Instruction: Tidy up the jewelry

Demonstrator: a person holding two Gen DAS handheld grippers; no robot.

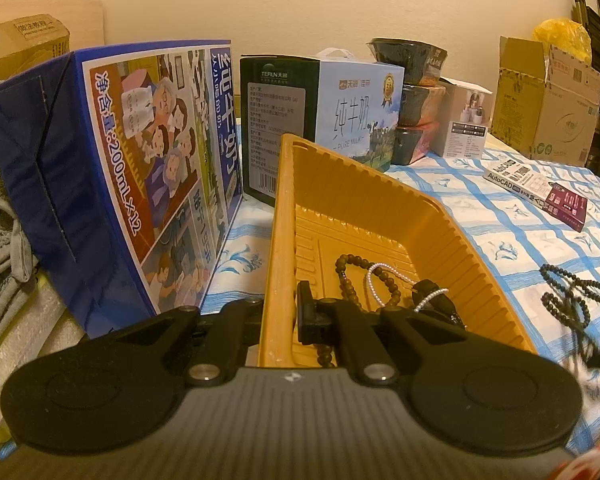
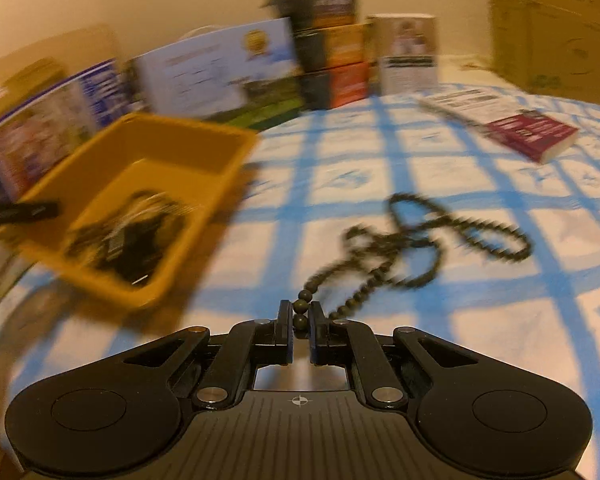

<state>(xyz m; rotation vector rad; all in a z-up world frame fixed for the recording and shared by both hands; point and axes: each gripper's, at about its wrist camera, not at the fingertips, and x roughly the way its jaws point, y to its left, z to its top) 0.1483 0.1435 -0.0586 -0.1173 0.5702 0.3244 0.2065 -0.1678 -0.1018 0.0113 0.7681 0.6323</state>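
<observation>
A yellow plastic tray (image 1: 380, 216) stands on the blue-checked cloth. My left gripper (image 1: 281, 316) is shut on the tray's near left wall. Inside lie a brown bead bracelet (image 1: 350, 276), a thin pearl chain (image 1: 384, 270) and a dark item (image 1: 432, 294). A long dark bead necklace (image 1: 572, 292) lies on the cloth right of the tray. In the blurred right wrist view, my right gripper (image 2: 300, 318) is shut on the near end of that necklace (image 2: 416, 232); the rest trails on the cloth. The tray (image 2: 140, 208) is to its left.
Milk cartons (image 1: 120, 176) (image 1: 340, 116) stand behind and left of the tray. Stacked bowls (image 1: 412, 96), a small white box (image 1: 464, 120) and a cardboard box (image 1: 548, 104) line the back. Books (image 1: 536, 188) lie at the right. Folded towels (image 1: 0, 220) sit at far left.
</observation>
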